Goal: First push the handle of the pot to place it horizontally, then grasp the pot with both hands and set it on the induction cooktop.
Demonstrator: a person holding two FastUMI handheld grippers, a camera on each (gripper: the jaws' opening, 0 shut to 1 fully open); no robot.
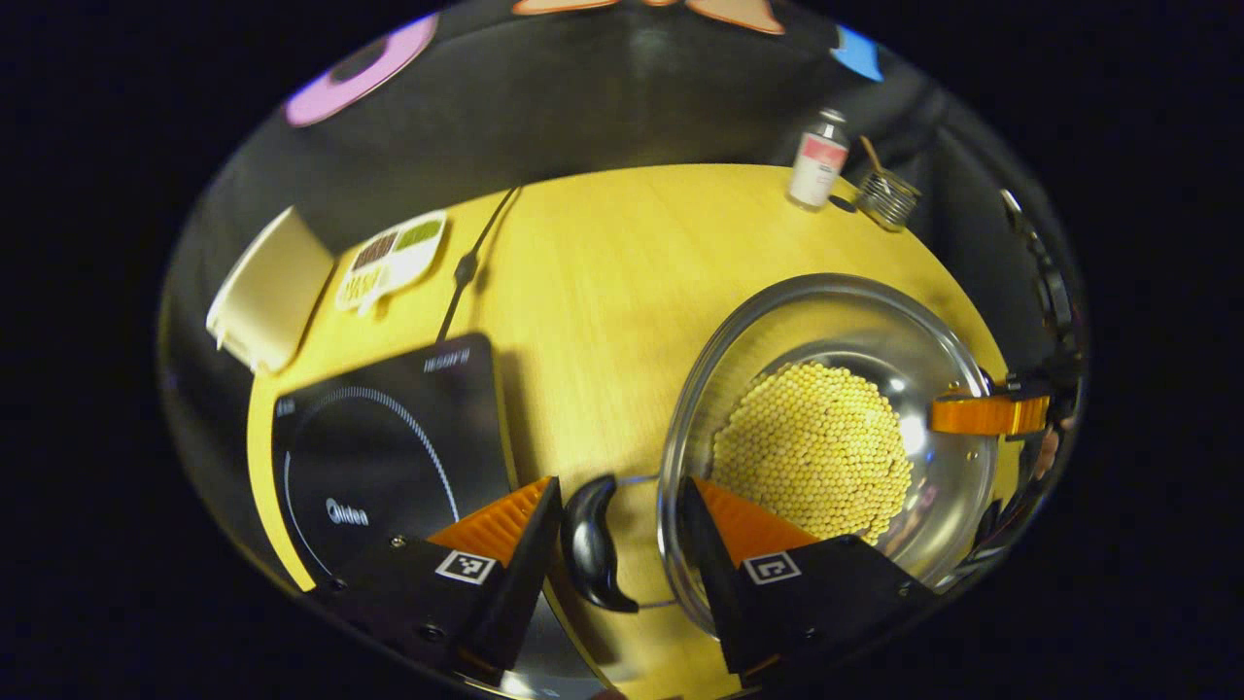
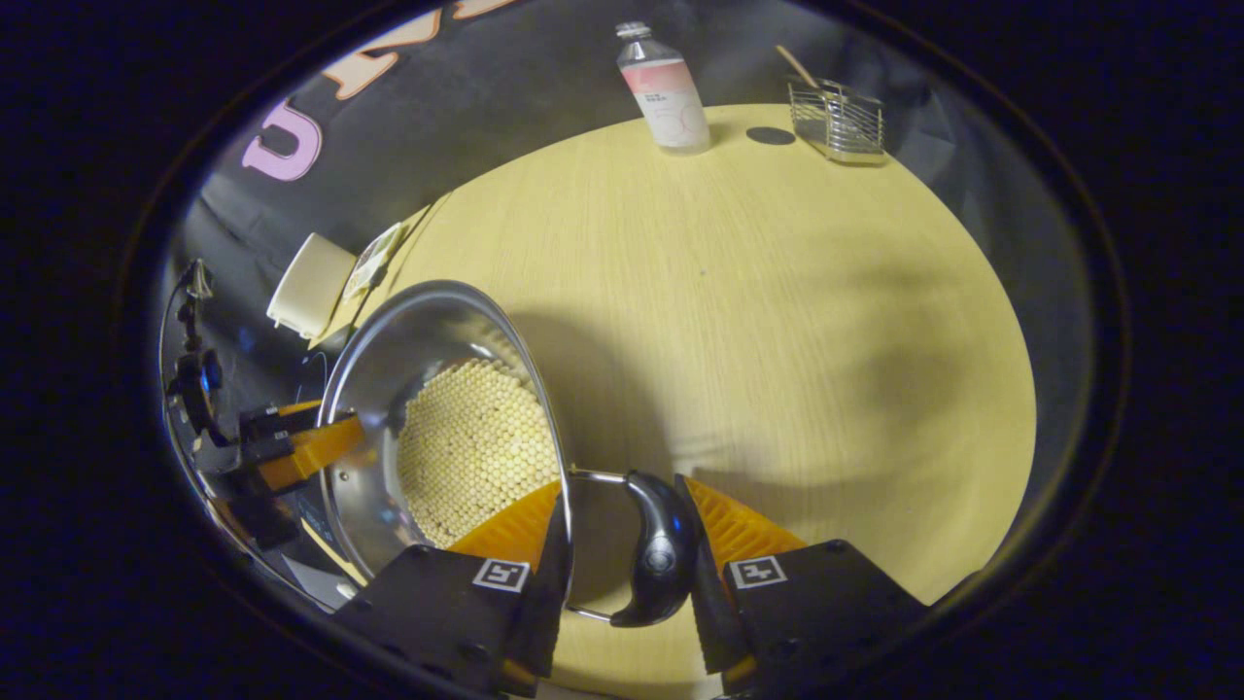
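Left gripper [image 1: 619, 530] sat at the bottom of its view with its fingers apart, one on each side of the pot's near black handle [image 1: 591, 544] and wire loop; I could not tell whether either finger touched it. Right of that handle, the steel pot [image 1: 826, 321] filled the lower right of the frame, yellow beads [image 1: 812, 452] heaped inside, its near rim cut off behind the finger. An induction cooktop [image 1: 389, 437] lay at lower left on the wooden table [image 1: 603, 282], its front edge hidden by the other finger, well apart from the pot.

At the bottom of the right gripper view, my right gripper [image 2: 622, 544] was likewise spread around the pot's other black handle [image 2: 661, 549], which lay against one finger; contact on the other side was unclear. Far across the table stood a bottle [image 2: 666, 87] and a wire rack [image 2: 838, 122], with a pale box [image 2: 309, 285] at upper left, partly hidden by the pot.
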